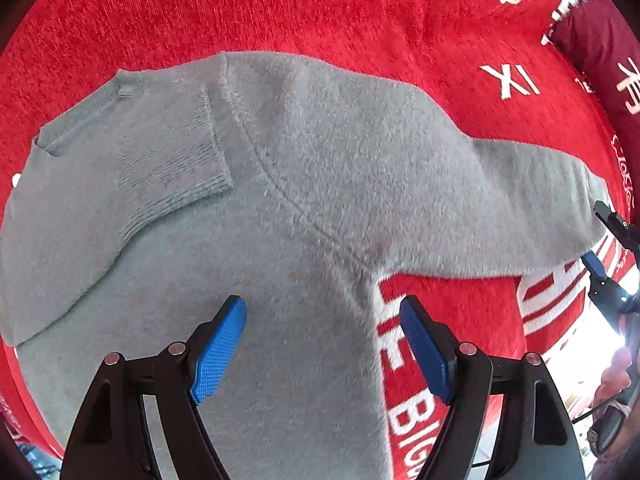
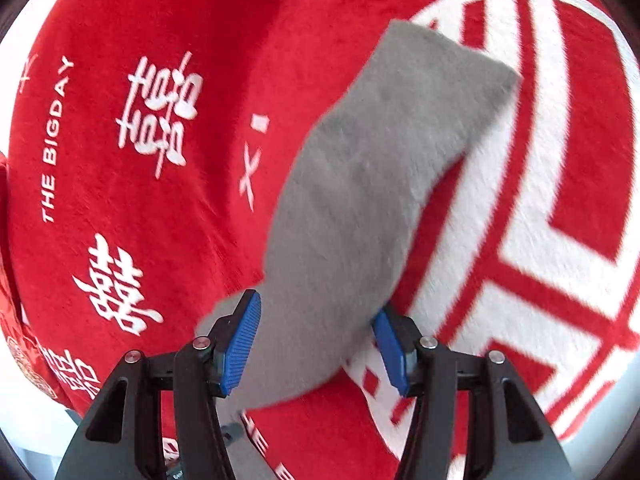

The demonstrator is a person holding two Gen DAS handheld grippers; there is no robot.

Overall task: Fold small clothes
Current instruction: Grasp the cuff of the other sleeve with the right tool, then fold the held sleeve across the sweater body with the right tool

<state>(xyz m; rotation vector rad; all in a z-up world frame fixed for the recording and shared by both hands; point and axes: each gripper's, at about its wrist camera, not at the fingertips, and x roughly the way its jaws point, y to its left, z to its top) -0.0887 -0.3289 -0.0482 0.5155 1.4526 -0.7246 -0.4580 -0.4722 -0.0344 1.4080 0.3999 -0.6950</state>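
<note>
1. One fuzzy grey sweater [image 1: 248,184] lay flat on a plush red blanket [image 1: 360,12], below the left gripper [image 1: 322,350], jaws open and empty.
2. Its sleeve [image 2: 360,184] ran between the right gripper [image 2: 316,350] jaws; grip uncertain.
3. A maroon cushion [image 1: 600,44] lay beyond.

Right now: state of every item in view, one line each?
Grey fuzzy knit sweater: lying flat on the blanket, one sleeve folded across the chest, the other sleeve stretched out sideways.
Left gripper: open, empty, above the sweater body.
Right gripper: open, blue pads either side of the outstretched sleeve; grip unclear.
Red plush blanket with white lettering: spread flat under everything.
</note>
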